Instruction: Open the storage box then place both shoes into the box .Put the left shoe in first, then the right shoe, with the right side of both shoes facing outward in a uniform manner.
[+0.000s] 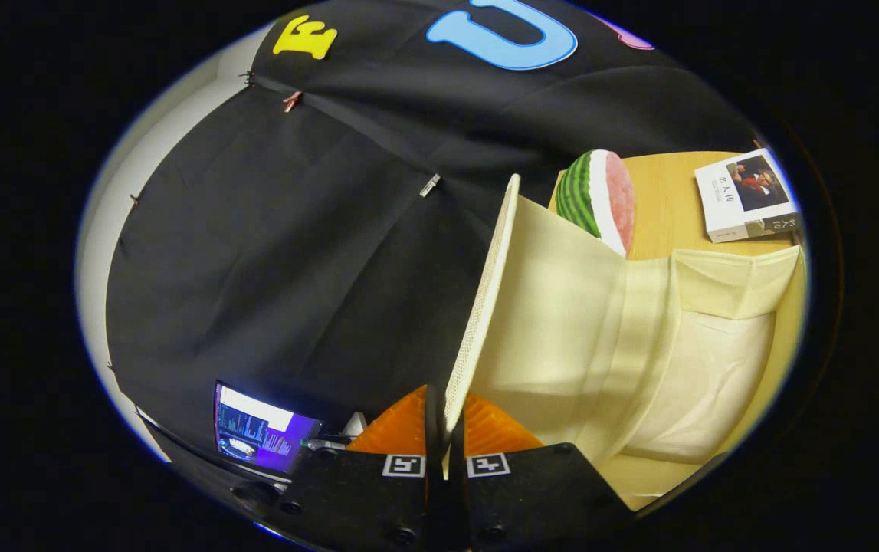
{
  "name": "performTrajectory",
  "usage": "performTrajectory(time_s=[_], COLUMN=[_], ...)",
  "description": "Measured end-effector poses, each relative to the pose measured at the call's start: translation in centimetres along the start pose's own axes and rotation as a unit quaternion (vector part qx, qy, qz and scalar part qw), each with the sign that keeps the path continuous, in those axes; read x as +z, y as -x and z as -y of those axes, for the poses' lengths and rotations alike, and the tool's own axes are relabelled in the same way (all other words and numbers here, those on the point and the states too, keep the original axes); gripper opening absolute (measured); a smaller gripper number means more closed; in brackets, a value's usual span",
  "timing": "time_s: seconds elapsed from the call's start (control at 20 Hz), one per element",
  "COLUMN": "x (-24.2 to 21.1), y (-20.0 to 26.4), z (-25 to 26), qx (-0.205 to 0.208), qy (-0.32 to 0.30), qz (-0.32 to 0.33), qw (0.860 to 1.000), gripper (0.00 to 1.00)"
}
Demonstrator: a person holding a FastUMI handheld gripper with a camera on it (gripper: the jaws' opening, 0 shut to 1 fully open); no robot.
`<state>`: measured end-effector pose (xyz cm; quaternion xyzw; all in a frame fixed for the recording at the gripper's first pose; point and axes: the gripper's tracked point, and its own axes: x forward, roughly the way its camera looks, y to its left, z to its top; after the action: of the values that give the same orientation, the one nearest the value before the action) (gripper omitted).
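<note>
The gripper (445, 441) has its fingers pinched tight on the edge of the storage box's lid (483, 307), which rises edge-on straight ahead of them, evidently swung up to bare the cream fabric box (669, 368) lying beyond, ready for shoes.

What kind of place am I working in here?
Likely a cloth-walled recording booth: black cloth wall, wooden table with book, lit screen. Gripper shut on box lid.
</note>
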<state>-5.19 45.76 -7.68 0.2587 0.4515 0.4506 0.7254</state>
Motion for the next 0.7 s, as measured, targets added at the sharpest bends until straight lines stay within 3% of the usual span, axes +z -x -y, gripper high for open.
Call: performTrajectory(time_s=[0.3, 0.35, 0.55, 0.7], x=[-1.0, -1.1, 0.7, 2.4], y=[-3.2, -3.4, -1.9, -0.1], z=[-0.2, 0.3, 1.9, 2.3], qx=[-0.024, -0.043, -0.074, -0.087], qy=[0.057, 0.084, 0.16, 0.151], qz=[0.006, 0.02, 0.054, 0.086], qw=[0.998, 0.995, 0.983, 0.981], gripper=[0.06, 0.14, 0.98, 0.98])
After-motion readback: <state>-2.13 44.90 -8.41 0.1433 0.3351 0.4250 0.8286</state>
